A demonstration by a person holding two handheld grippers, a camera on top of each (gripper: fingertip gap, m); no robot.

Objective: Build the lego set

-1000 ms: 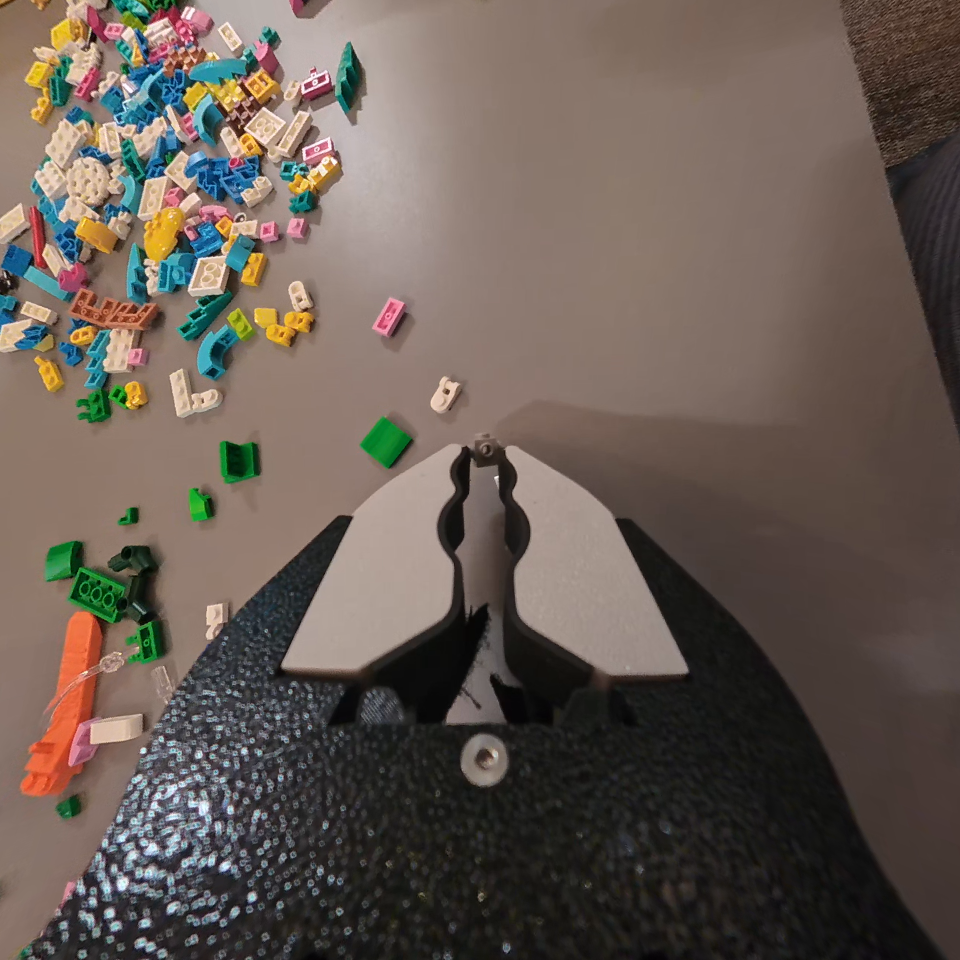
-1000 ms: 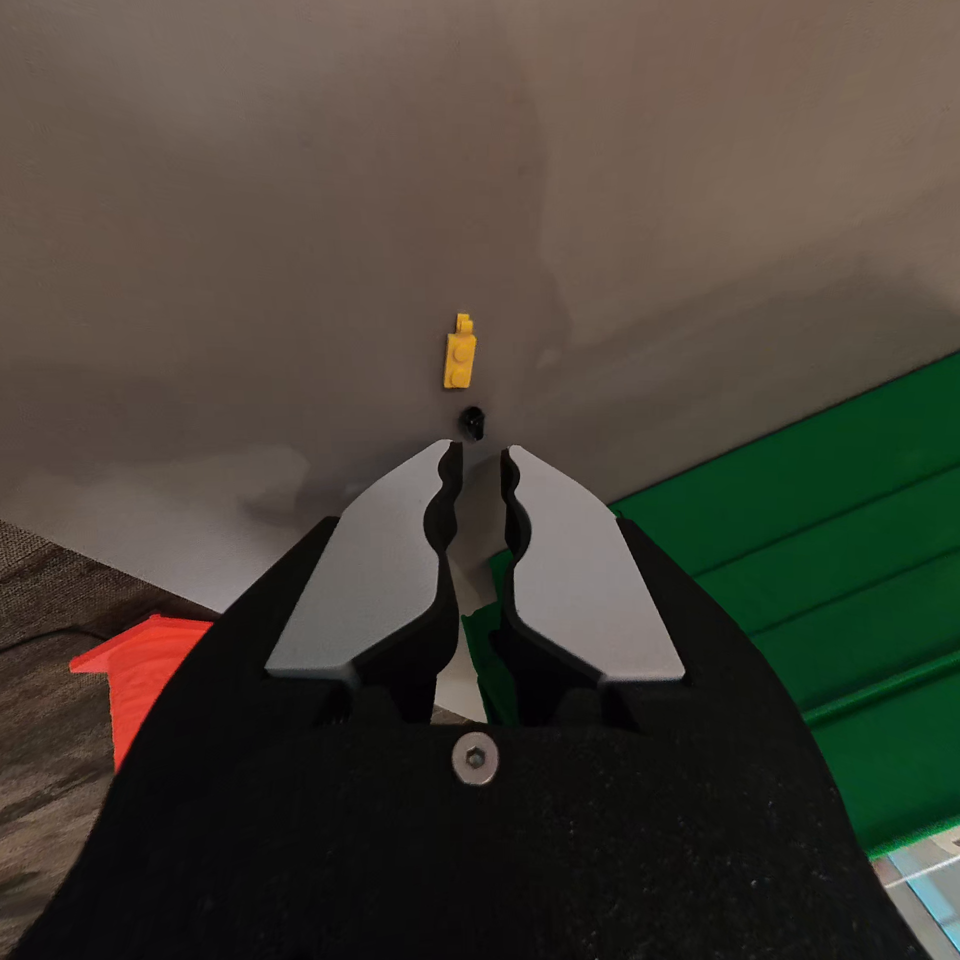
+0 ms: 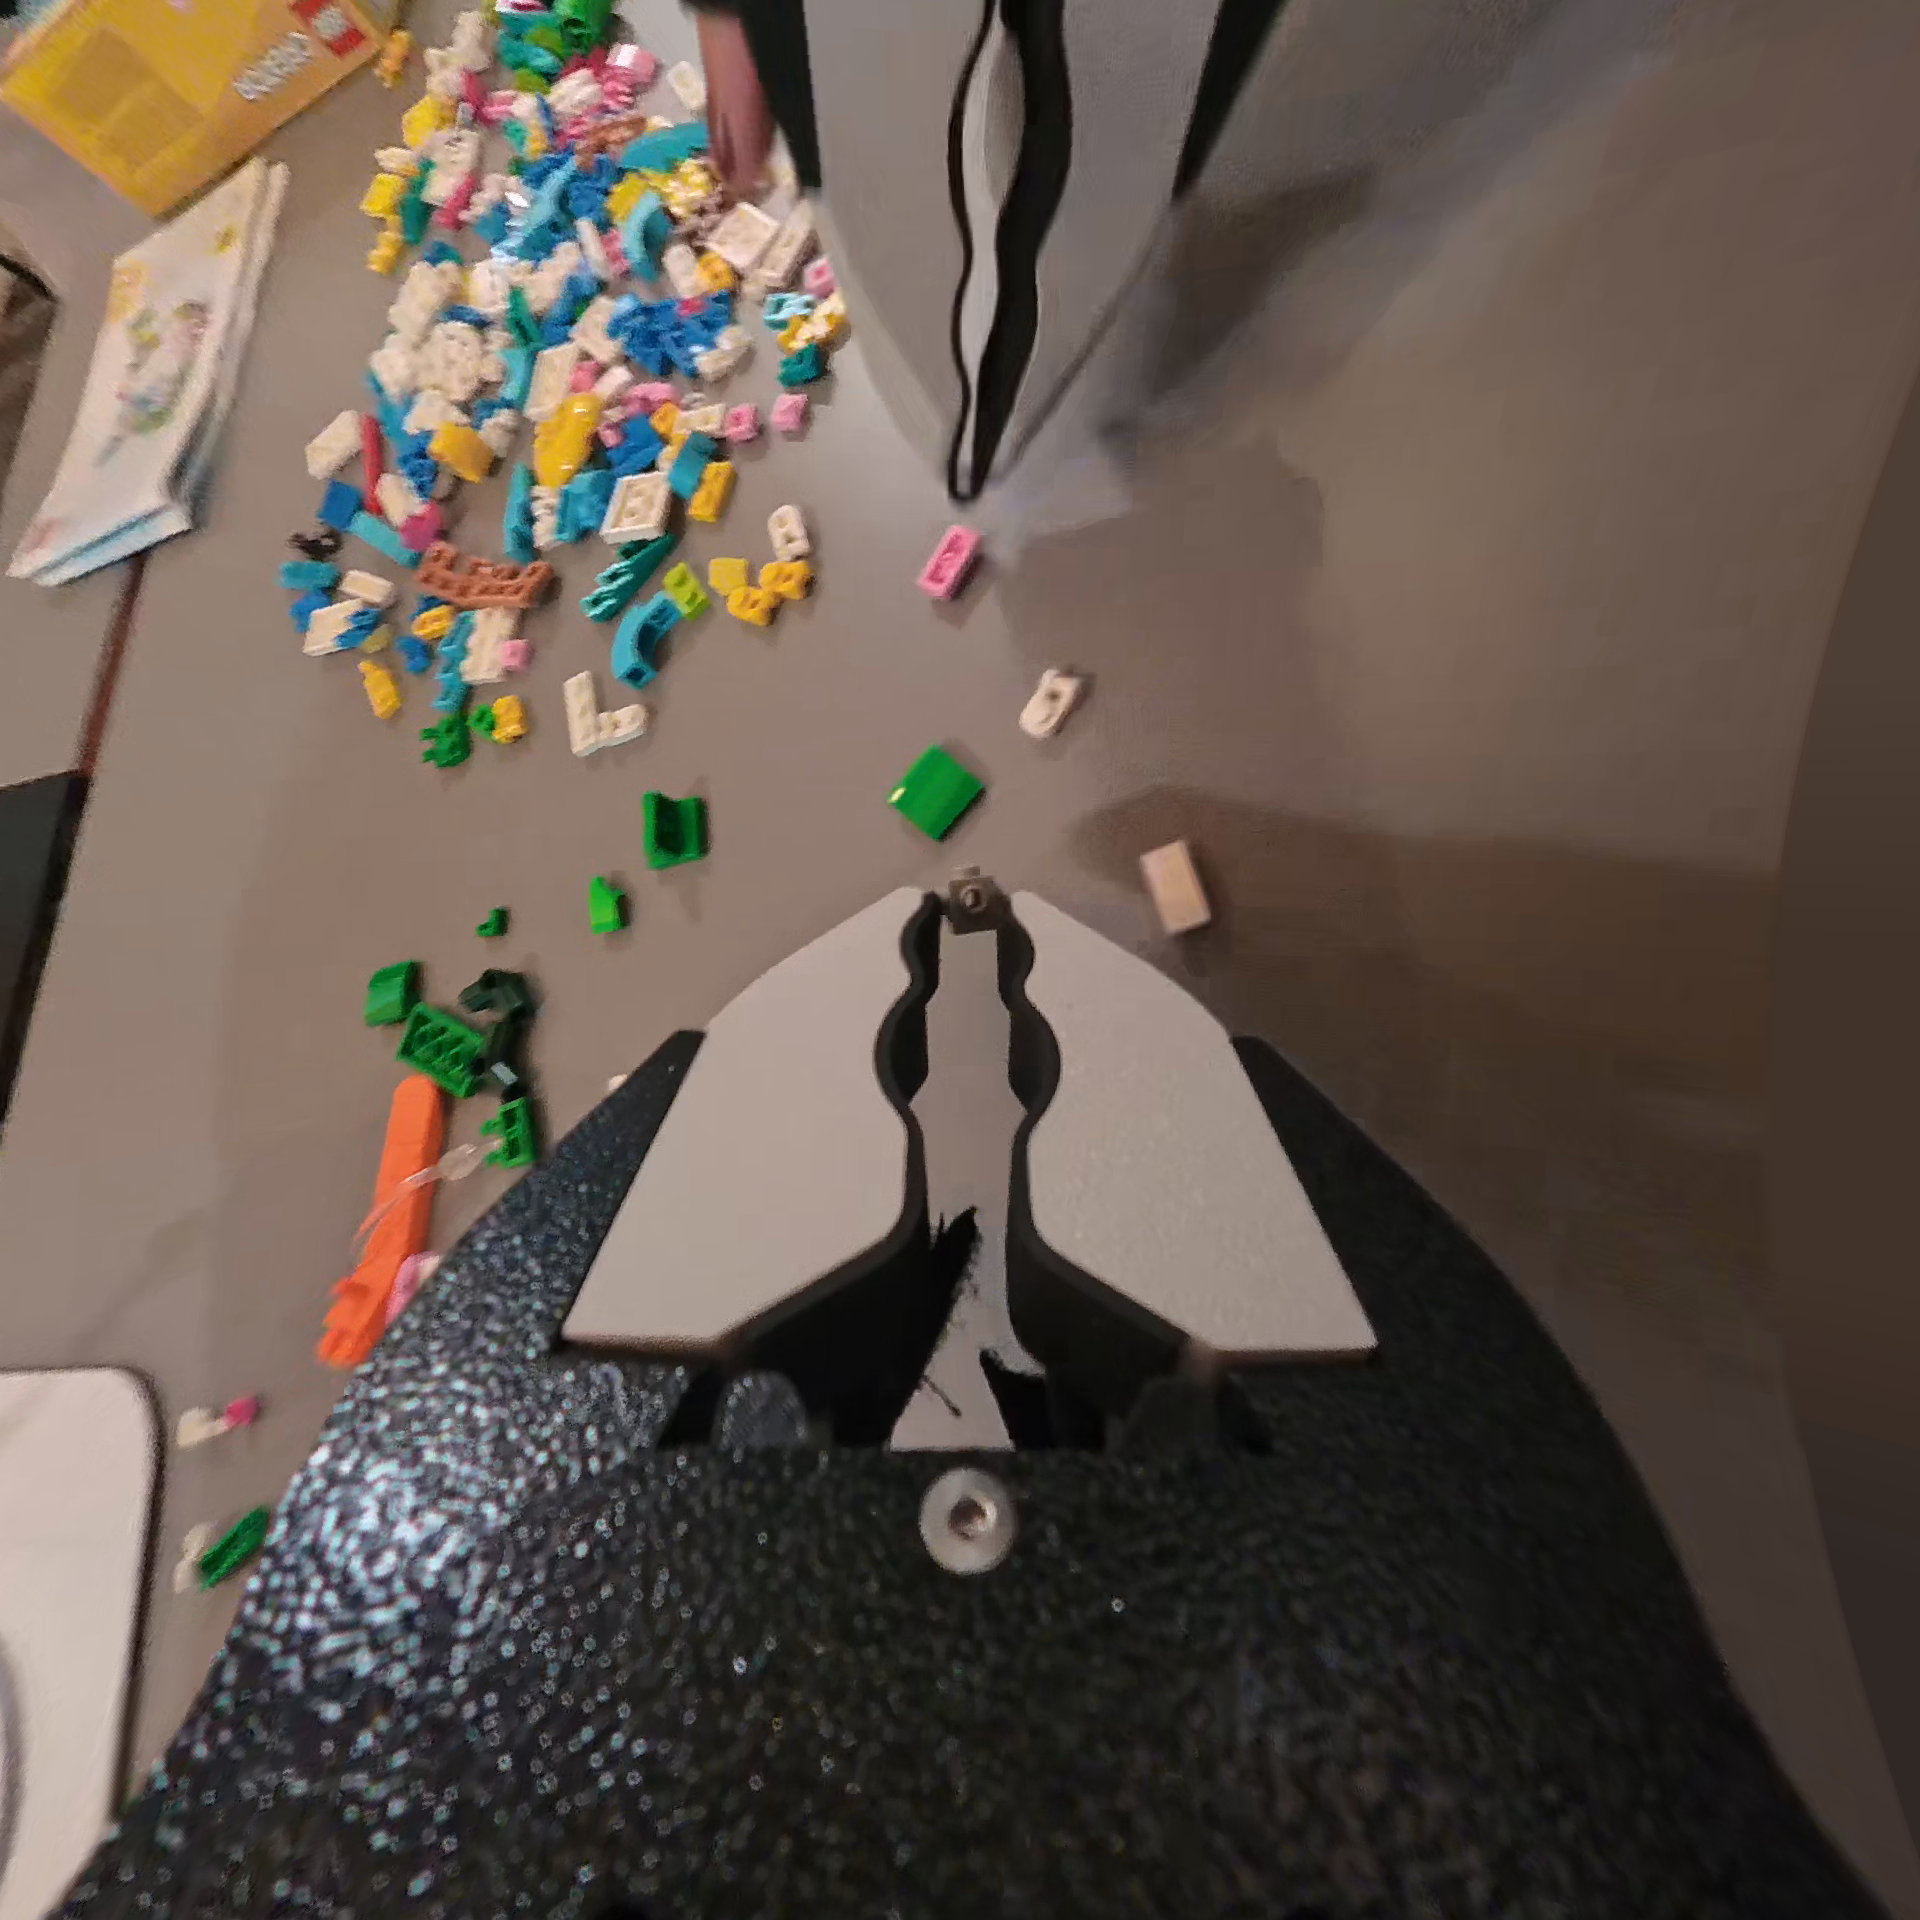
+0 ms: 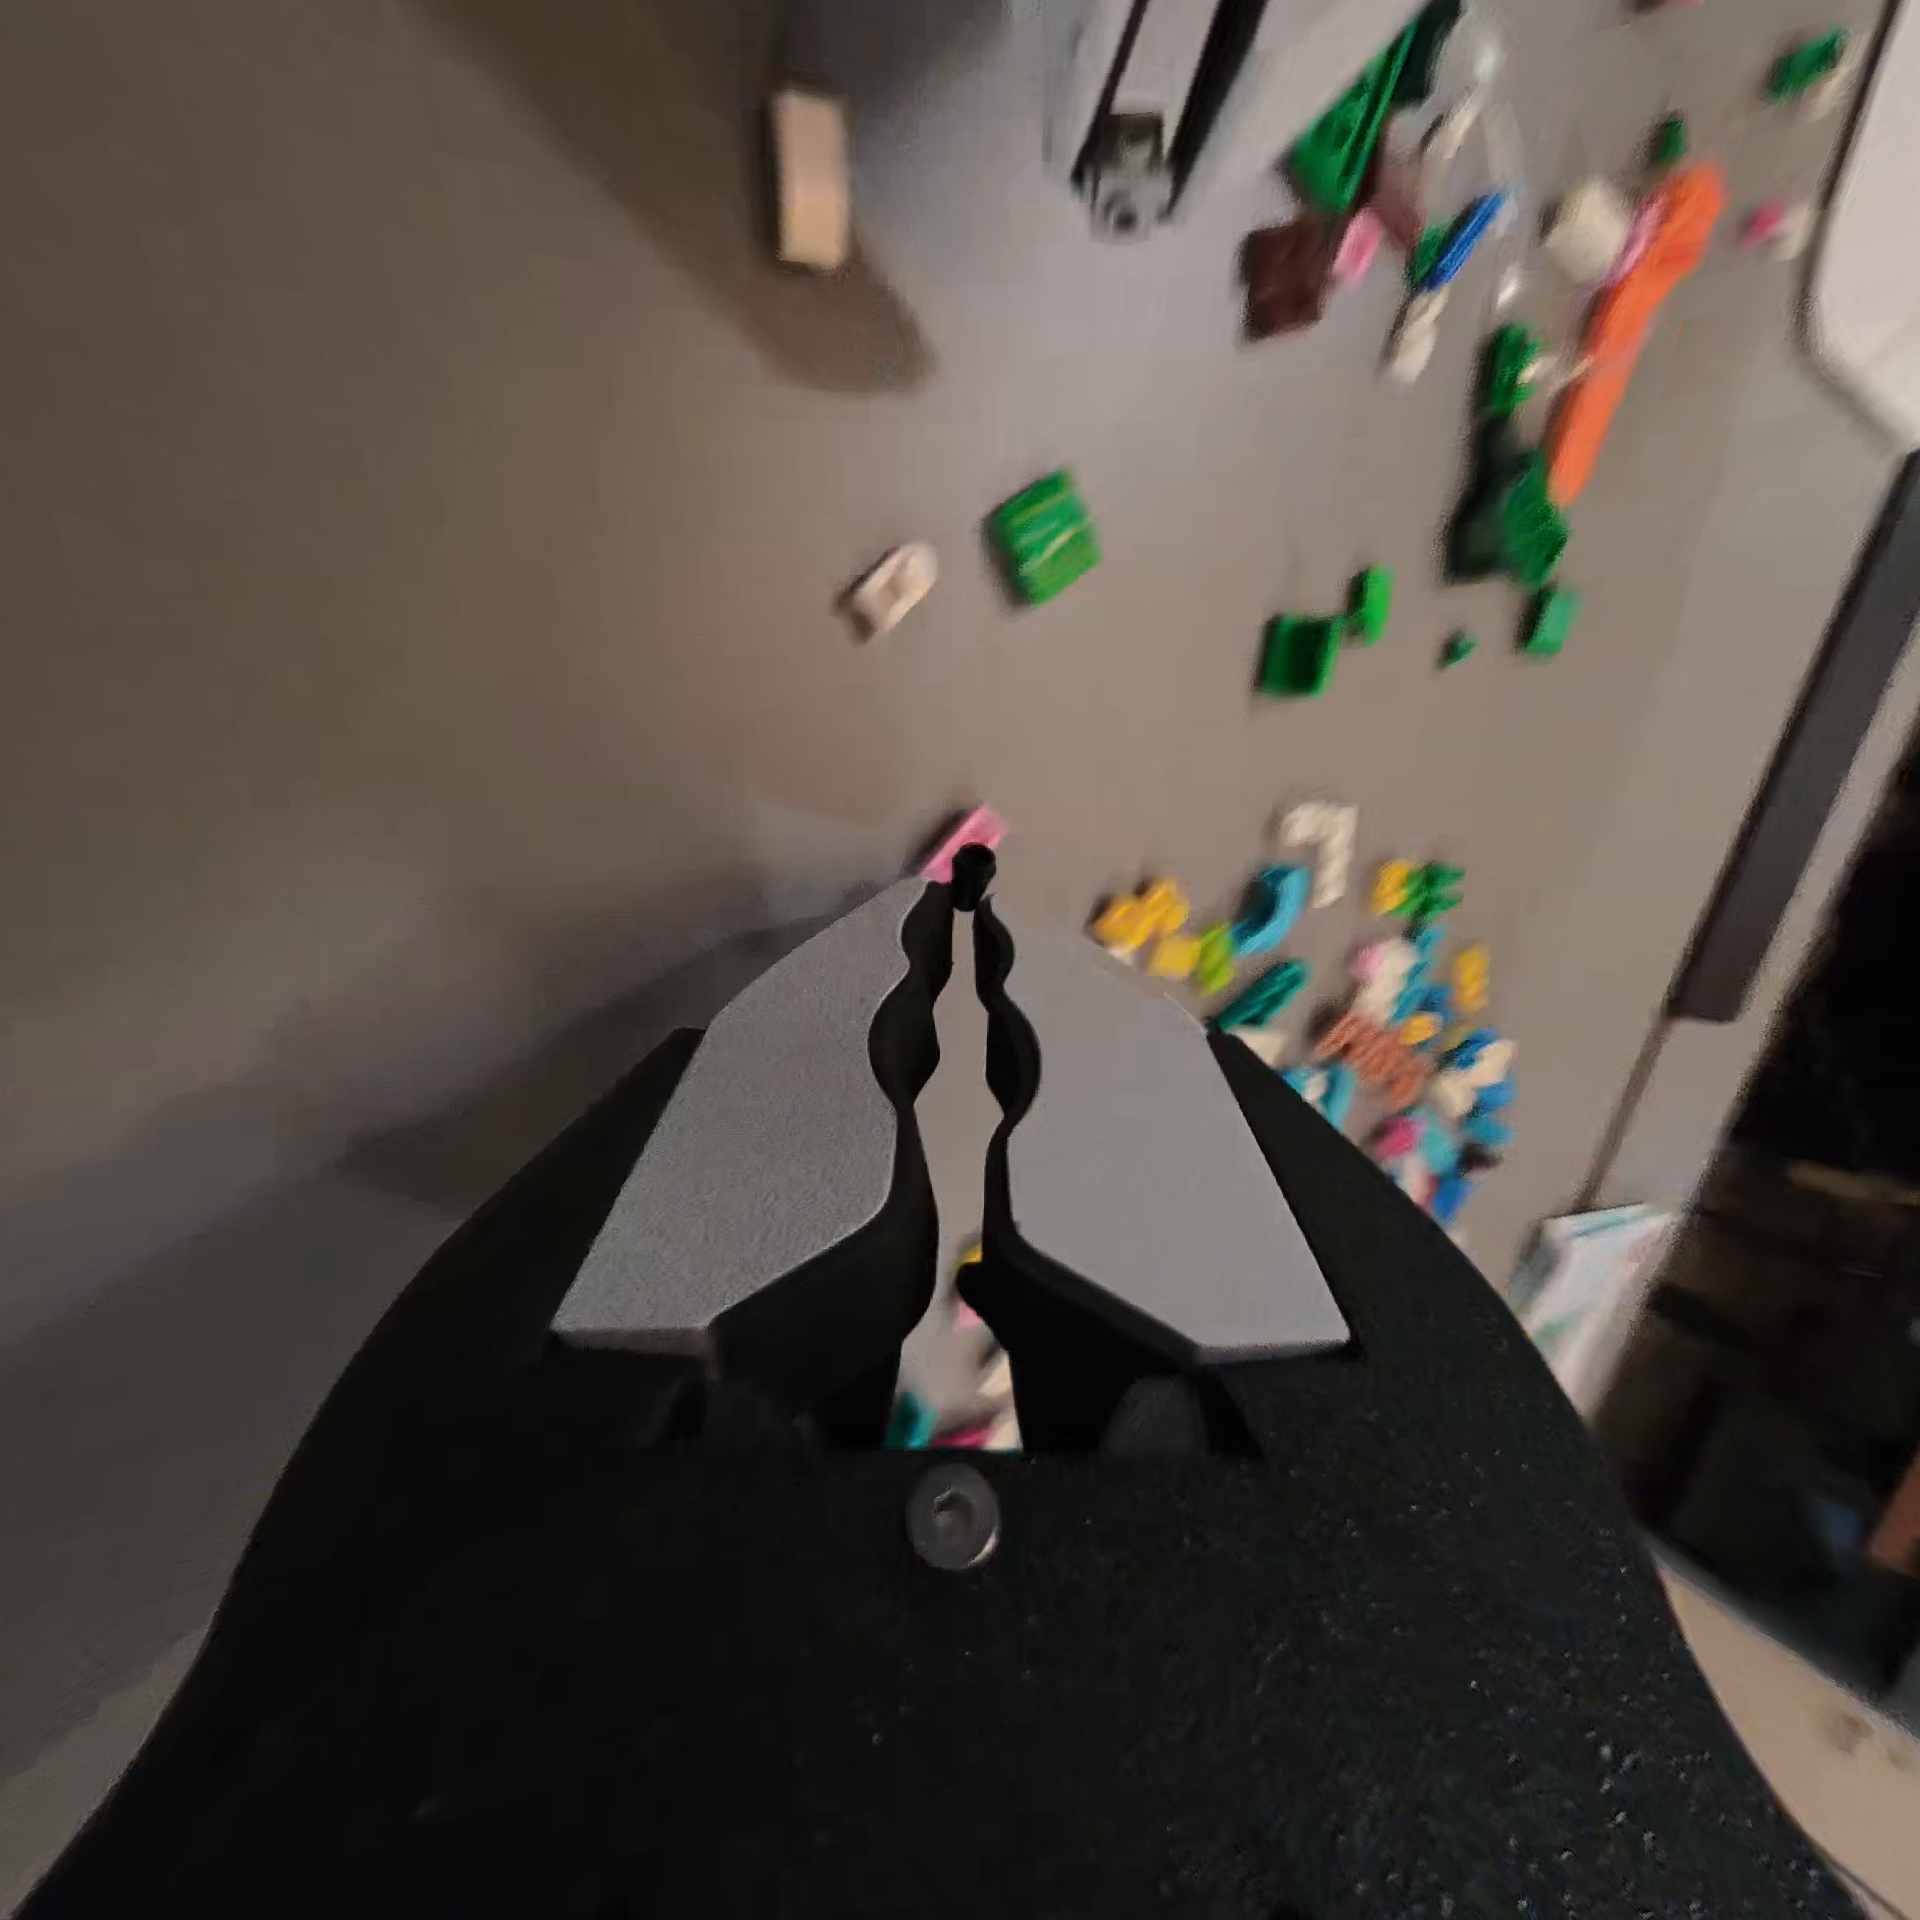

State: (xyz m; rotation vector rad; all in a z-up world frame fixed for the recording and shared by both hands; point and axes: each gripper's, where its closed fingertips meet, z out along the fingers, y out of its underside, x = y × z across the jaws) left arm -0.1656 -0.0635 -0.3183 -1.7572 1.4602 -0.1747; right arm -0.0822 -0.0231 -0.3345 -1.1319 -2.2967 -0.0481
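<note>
Lego pieces: lying scattered on the grey table (image 3: 1455, 623), with the main multicoloured pile (image 3: 582, 416) serving as landmark.
Left gripper (image 3: 971, 909): pinching a small grey stud brick (image 3: 974, 902) between narrow tips, hovering near the pile's edge, just beyond the green tile (image 3: 935, 792).
Right gripper (image 4: 964, 902): clamping a tiny black pin (image 4: 972, 876) at nearly closed tips, hanging over the pink plate (image 4: 971, 831) beside the pile.
Change: a second ago the right gripper was sitting open over the black pin on bare table, near a yellow plate; now it is carrying the pin and swinging toward the pile. In the left wrist view the right gripper (image 3: 977, 488) is now coming in at the top.
Meaning: both parts are probably in hand, so the two are likely being brought together for joining.
Hard to see: the right wrist view is smearing with motion, so pieces near the pile are blurring; the pin's shape is unclear. The tan brick (image 3: 1174, 885) sits apart from the pile.
</note>
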